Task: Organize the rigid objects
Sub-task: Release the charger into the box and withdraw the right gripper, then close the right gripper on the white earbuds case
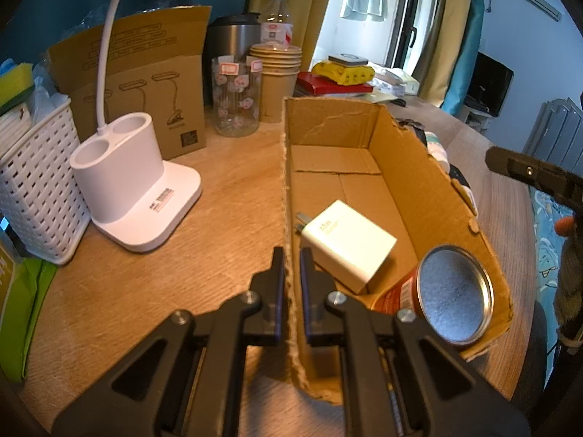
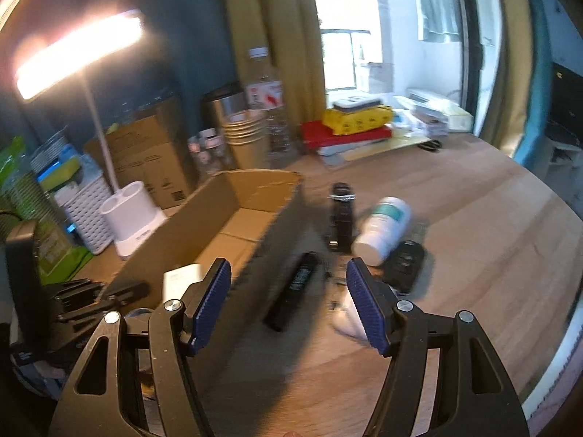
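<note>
Worktop (image 2: 473,236): wooden, round-edged, bare toward its right rim. Cardboard box (image 1: 408,167): open-topped, torn rims, upright beside the lamp base (image 1: 145,189); back half of its floor is free. Inside at the near end: a tin can (image 1: 453,293) on its side against the right wall, and a white charger (image 1: 346,244) lying flat. Left gripper (image 1: 291,273): fingers closed on the box's left wall. Right gripper (image 2: 288,302): fingers apart, empty, over a black remote (image 2: 295,287) lying just outside the box, near a white bottle (image 2: 382,229).
</note>
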The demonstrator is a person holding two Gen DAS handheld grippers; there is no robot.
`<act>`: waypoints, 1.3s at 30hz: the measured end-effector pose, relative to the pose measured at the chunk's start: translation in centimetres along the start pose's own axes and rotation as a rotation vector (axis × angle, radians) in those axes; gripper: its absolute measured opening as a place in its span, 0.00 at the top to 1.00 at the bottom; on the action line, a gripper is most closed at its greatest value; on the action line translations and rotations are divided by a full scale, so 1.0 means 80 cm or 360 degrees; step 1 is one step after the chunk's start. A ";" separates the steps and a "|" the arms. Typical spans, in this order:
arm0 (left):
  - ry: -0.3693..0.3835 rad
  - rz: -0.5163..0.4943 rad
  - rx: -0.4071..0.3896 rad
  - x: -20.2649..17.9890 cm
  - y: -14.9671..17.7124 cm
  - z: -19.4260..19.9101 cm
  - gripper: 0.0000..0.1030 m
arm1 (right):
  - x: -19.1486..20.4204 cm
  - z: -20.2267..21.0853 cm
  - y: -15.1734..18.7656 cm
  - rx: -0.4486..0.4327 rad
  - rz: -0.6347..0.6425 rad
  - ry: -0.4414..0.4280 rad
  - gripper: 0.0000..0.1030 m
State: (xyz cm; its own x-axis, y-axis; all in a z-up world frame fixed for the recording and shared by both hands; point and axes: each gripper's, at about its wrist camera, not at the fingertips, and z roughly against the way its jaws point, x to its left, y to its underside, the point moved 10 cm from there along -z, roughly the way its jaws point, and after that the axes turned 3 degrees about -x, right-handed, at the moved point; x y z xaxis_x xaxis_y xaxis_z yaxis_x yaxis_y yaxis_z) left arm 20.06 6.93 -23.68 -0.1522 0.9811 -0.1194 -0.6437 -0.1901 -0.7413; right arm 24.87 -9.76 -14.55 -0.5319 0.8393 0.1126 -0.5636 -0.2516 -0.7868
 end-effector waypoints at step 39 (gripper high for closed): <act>0.0001 0.0002 -0.0001 0.000 0.000 0.000 0.92 | -0.070 -0.083 0.057 0.0254 0.0045 0.0374 0.33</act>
State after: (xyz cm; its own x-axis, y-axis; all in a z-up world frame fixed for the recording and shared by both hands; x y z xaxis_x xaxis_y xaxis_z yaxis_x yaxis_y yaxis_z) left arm 20.03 6.94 -23.70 -0.1525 0.9809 -0.1204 -0.6432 -0.1910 -0.7415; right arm 29.48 -12.38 -22.76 -0.3982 0.9149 -0.0665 -0.6531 -0.3337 -0.6798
